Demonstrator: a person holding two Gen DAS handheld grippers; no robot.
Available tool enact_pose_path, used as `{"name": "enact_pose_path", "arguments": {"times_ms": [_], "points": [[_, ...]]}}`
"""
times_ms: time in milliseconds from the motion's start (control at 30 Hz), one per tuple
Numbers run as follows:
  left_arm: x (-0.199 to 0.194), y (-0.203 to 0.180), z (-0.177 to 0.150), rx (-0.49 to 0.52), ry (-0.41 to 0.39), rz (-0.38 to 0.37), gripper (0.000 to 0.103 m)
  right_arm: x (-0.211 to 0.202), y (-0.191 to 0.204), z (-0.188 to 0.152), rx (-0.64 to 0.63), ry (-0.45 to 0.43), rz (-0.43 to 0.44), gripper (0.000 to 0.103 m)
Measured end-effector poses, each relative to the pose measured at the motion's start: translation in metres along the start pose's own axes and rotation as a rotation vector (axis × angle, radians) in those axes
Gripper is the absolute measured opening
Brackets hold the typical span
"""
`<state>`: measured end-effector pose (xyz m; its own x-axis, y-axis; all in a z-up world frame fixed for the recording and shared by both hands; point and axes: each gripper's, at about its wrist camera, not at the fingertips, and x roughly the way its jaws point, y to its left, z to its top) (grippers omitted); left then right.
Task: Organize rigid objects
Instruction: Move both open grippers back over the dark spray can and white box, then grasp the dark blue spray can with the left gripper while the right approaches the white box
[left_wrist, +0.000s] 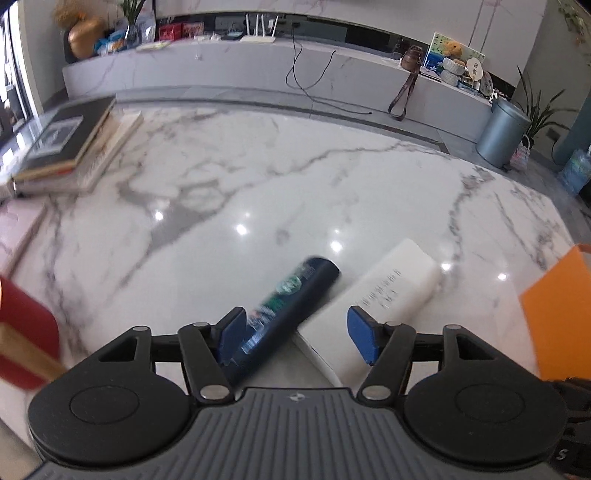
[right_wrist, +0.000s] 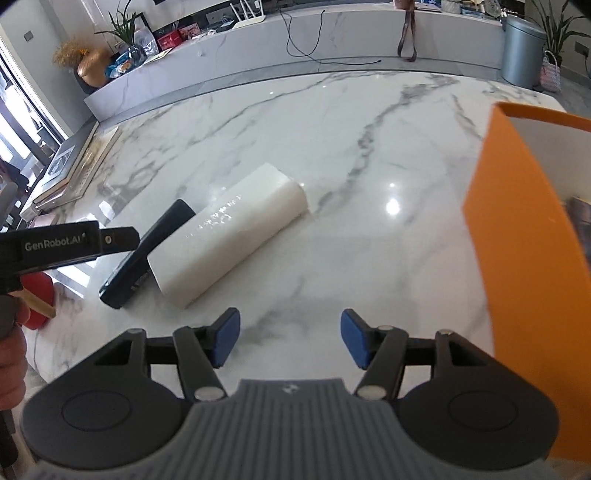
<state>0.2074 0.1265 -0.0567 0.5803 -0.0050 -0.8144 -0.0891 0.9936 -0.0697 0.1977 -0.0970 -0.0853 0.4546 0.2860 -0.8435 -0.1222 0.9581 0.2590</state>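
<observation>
**On the marble table: two open grippers above a dark tube and a white box**

On the white marble table (left_wrist: 258, 177) lie two things side by side: a dark blue tube (left_wrist: 280, 310) with green print and a white oblong box (left_wrist: 373, 306) with small grey lettering on top. They lie parallel and touch, or almost touch, along their long sides; the tube is on the left of the box in both views.

From the left wrist view, the left gripper (left_wrist: 297, 338) points steeply down at this pair. Its jaws stand wide apart. The near end of the tube is just beside the left blue pad (left_wrist: 232, 334) and the near end of the box is just beside the right one, but whether a pad touches either thing I cannot tell, because the picture is blurred there. Nothing is held.

From the right wrist view, the right gripper (right_wrist: 290, 338) has its jaws open too, with only bare marble between them. The box and the tube lie beyond it, to the left.

An orange box (right_wrist: 524, 236), open at the top, stands at the right edge of the table. A stack of books (left_wrist: 70, 144) lies at the far left, and a red object (left_wrist: 26, 332) with a wooden handle lies at the near left.
</observation>
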Motion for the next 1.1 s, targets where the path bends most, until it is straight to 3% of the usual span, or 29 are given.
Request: {"name": "enact_pose_path", "arguments": {"times_ms": [133,267,467,600,833,1100], "points": [[0.017,0.003,0.002,0.084,0.051,0.072,0.079,0.014,0.01,0.011,0.002,0.008,0.013,0.068],[0.028,0.009,0.0,0.084,0.106,0.048,0.079,0.027,0.02,0.02,0.006,0.005,0.029,0.068],[0.047,0.02,0.001,0.052,0.155,0.036,0.068,0.046,0.03,0.03,0.043,0.011,0.052,0.068],[0.053,0.021,0.002,0.057,0.132,0.033,0.064,0.058,0.031,0.037,0.12,0.019,0.055,0.079],[0.067,0.022,0.001,0.071,0.108,0.053,0.05,0.08,0.038,0.051,0.2,0.025,0.046,0.081],[0.069,0.027,0.001,0.082,0.06,0.039,0.047,0.103,0.062,0.069,0.157,0.016,-0.01,0.089]]}}
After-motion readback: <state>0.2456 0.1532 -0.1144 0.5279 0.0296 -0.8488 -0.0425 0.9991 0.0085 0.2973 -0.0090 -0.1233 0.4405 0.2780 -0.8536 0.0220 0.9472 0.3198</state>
